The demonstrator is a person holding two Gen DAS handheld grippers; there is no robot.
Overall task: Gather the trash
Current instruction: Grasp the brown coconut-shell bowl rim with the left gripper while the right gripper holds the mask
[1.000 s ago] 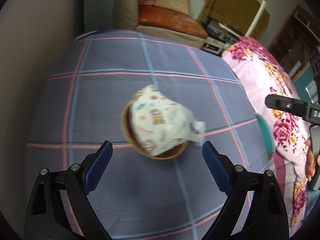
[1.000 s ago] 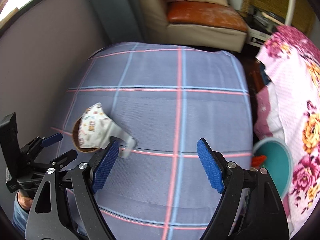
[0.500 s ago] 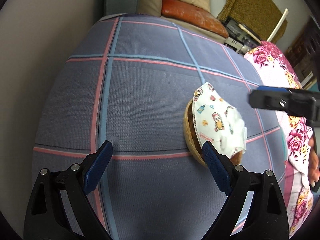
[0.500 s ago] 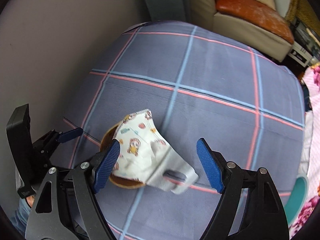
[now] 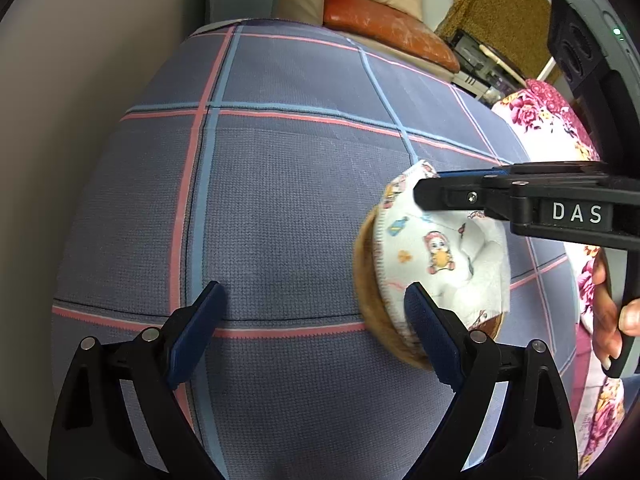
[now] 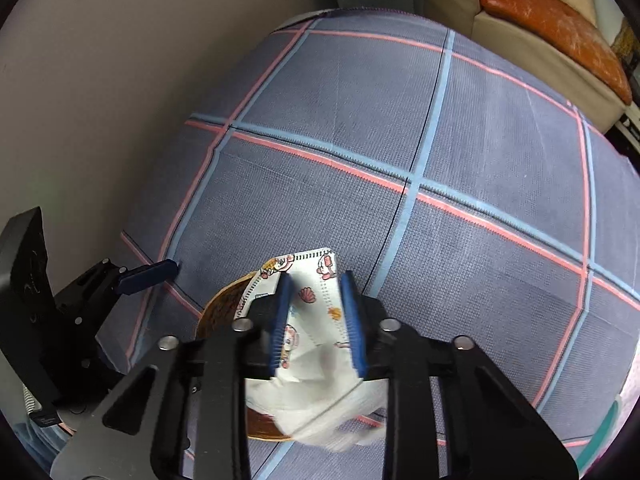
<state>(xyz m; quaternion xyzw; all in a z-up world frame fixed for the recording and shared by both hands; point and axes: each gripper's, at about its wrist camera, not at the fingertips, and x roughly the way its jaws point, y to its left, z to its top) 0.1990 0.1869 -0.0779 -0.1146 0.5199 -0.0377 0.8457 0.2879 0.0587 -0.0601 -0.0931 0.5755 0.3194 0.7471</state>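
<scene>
A white face mask (image 5: 436, 248) with cartoon prints lies crumpled over a shallow brown bowl (image 5: 370, 304) on the plaid blue bedsheet (image 5: 280, 184). My right gripper (image 6: 316, 280) points down onto the mask (image 6: 316, 320); its jaws are closing, with the mask's raised fold bunched between the blue pads. In the left wrist view it reaches in from the right (image 5: 428, 194). My left gripper (image 5: 312, 296) stands open just left of the bowl, its right finger against the bowl's rim and nothing between the fingers. The bowl (image 6: 222, 308) shows partly under the mask.
A plain wall borders the bed on the left. A floral pink quilt (image 5: 552, 128) lies along the bed's right side, with a teal bin (image 6: 604, 428) below it. A sofa with an orange cushion (image 5: 384, 20) stands beyond. A person's hand (image 5: 612, 320) holds the right gripper's handle.
My right gripper came down over the mask and its jaws narrowed from wide open to around the mask's fold. My left gripper shifted left of the bowl, then held still.
</scene>
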